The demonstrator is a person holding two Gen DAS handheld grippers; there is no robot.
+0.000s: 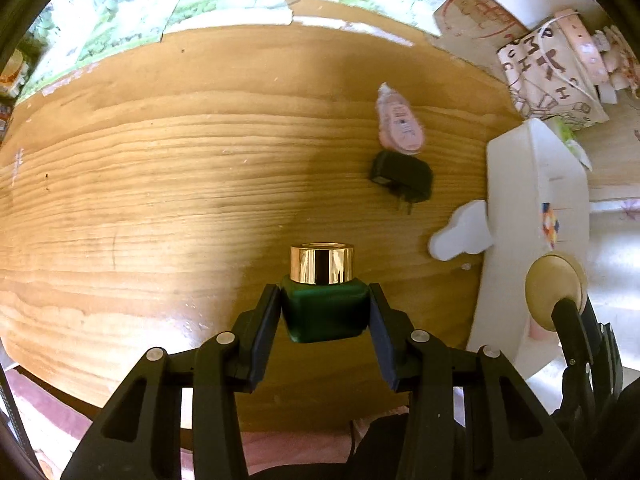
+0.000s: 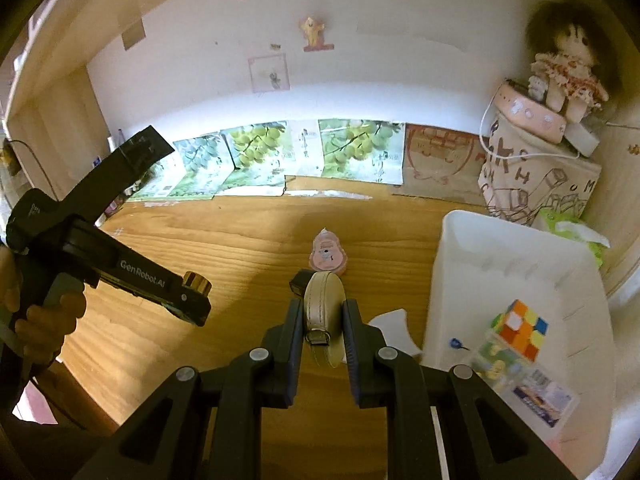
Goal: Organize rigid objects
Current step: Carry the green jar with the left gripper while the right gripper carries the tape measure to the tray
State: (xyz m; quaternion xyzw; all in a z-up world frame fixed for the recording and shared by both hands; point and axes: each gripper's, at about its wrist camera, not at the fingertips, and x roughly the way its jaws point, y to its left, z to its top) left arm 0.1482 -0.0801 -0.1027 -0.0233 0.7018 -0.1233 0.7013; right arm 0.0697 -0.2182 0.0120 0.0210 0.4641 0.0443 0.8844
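My left gripper (image 1: 325, 308) is shut on a dark green jar (image 1: 324, 314) with a shiny gold cap (image 1: 322, 264), held above the wooden desk (image 1: 160, 200). My right gripper (image 2: 322, 306) is shut on a round, flat gold case (image 2: 322, 300) gripped edge-on; the same gold case (image 1: 554, 294) shows at the right of the left wrist view. A white bin (image 2: 452, 264) stands at the right, holding a colour cube (image 2: 522, 330) and a clear plastic box (image 2: 524, 384). A pink tape dispenser (image 1: 400, 122) and a black plug adapter (image 1: 402, 178) lie on the desk.
A white cloud-shaped piece (image 1: 460, 236) lies beside the bin. A patterned box (image 2: 532, 176) with a doll (image 2: 568, 72) on top stands in the back right corner. Grape-print cartons (image 2: 256, 148) lean on the back wall. A hand (image 2: 44, 312) holds the left tool.
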